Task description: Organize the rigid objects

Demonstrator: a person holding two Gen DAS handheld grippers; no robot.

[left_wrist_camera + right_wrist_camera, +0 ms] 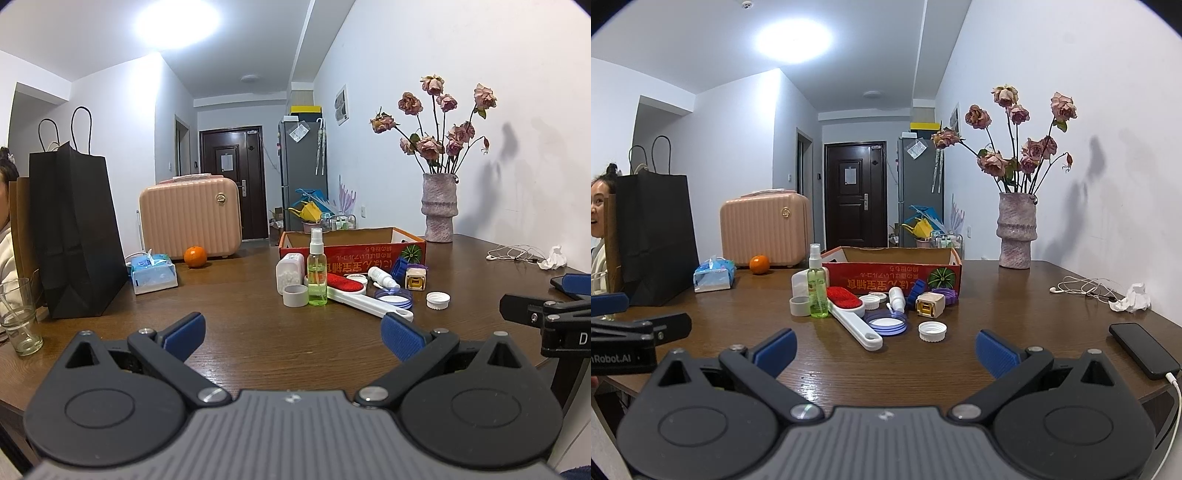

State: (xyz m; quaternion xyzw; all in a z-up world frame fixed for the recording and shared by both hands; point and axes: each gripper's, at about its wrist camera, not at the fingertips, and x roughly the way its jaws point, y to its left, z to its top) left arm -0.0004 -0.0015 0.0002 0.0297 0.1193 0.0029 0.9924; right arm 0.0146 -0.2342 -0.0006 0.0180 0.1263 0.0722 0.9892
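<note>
A red cardboard box stands open mid-table. In front of it lie small items: a green spray bottle, a white pill bottle, a tape roll, a red-and-white lint brush, a blue-rimmed lid, a white cap, a small white bottle and a beige cube. My left gripper is open and empty, short of them. My right gripper is open and empty too.
A black paper bag, a glass, a tissue pack, an orange and a pink case stand left. A vase, earphones, crumpled tissue and a phone are right.
</note>
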